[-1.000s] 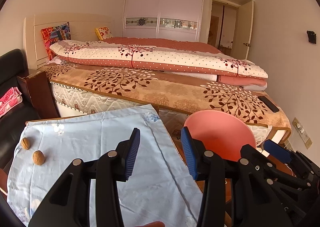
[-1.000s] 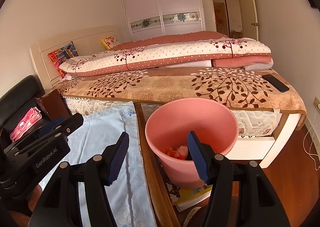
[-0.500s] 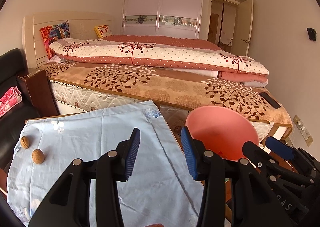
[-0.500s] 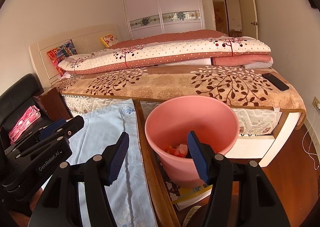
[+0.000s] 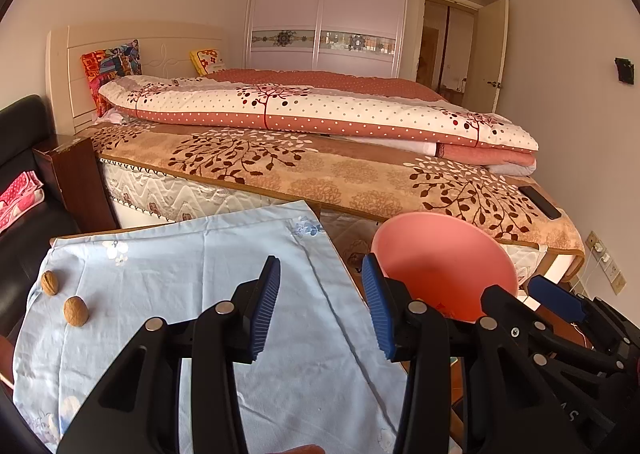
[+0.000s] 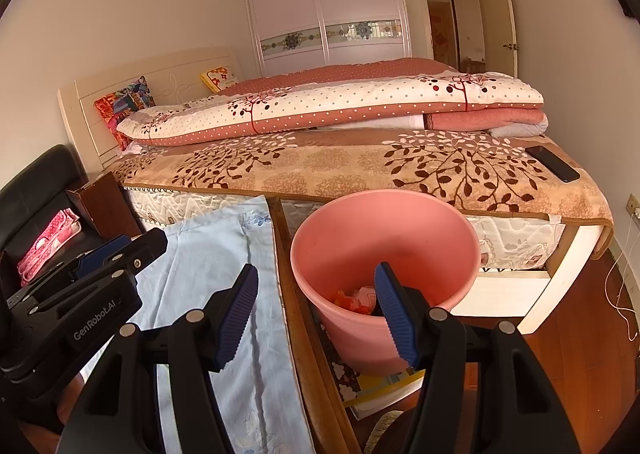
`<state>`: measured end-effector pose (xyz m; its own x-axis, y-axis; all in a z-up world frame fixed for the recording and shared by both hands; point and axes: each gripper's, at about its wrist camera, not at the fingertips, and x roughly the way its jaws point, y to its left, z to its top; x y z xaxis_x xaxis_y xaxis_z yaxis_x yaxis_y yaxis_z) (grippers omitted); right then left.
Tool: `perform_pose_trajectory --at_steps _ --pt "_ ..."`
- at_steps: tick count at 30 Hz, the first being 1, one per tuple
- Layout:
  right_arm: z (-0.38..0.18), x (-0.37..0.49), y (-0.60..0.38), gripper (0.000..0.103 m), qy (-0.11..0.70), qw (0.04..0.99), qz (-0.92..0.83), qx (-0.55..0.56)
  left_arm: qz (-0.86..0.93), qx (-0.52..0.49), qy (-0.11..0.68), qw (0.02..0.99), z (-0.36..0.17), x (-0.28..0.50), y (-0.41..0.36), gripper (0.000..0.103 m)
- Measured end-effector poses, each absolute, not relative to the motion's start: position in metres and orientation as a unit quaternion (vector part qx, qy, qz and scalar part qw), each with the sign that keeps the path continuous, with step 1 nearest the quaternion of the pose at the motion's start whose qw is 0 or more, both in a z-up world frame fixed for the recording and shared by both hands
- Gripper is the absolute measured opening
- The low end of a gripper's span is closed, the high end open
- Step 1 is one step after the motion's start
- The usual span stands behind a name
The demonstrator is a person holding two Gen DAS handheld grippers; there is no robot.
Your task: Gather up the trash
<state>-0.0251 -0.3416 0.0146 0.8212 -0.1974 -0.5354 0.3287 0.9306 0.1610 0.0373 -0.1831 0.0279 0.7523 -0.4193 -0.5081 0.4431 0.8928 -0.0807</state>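
Trash (image 6: 356,299) stays in the one bin (image 6: 384,222); two walnuts (image 5: 75,310) remain on the table (image 5: 296,334); both grippers (image 5: 320,306) (image 6: 316,308) still gape wide, empty.

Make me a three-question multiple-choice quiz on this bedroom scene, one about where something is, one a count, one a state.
1. Where is the black phone?
A. on the brown leaf-patterned blanket
B. in the bin
C. on the cloth

2. How many brown walnuts lie on the light blue cloth?
A. one
B. two
C. four

3. How does the right gripper stand?
A. shut on a walnut
B. open, holding nothing
C. shut on the bin rim

Answers:
1 A, it lies at the blanket's far right corner.
2 B, one walnut and a second walnut sit near the cloth's left edge.
3 B, its blue pads stand apart before the round pink plastic bin.
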Motion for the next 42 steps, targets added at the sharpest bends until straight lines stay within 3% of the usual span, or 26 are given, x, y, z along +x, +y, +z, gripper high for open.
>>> perform_pose_trajectory --at_steps 42 --pt "0.0066 -0.0245 -0.3417 0.06 0.27 0.945 -0.137 0.125 -0.234 0.027 0.267 0.934 0.0269 0.0338 -0.1877 0.043"
